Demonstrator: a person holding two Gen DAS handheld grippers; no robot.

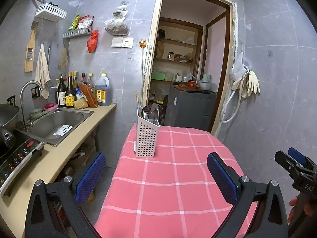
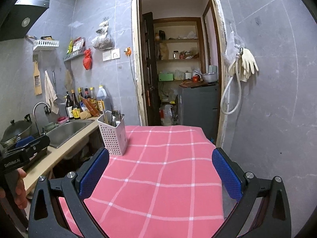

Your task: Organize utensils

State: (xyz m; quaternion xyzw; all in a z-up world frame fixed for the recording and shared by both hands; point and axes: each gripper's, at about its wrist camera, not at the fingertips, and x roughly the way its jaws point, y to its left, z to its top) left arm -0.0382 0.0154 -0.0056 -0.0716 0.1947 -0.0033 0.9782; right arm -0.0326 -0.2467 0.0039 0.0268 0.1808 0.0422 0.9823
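Note:
A white perforated utensil holder (image 1: 146,136) stands upright on the far left part of the pink checked tablecloth (image 1: 178,178). It holds several metal spoons (image 1: 152,112) and wooden chopsticks (image 1: 136,100). It also shows in the right wrist view (image 2: 115,136), with the utensils (image 2: 116,117) sticking out. My left gripper (image 1: 155,176) is open and empty, above the near part of the table. My right gripper (image 2: 160,173) is open and empty, also over the table. Each gripper shows at the edge of the other's view: the right gripper (image 1: 297,164), the left gripper (image 2: 27,148).
A counter (image 1: 59,158) with a steel sink (image 1: 59,123), tap, sauce bottles (image 1: 79,91) and an induction cooker (image 1: 17,156) runs along the left. A doorway (image 1: 190,69) lies behind the table. Gloves and a hose (image 1: 245,87) hang on the right wall.

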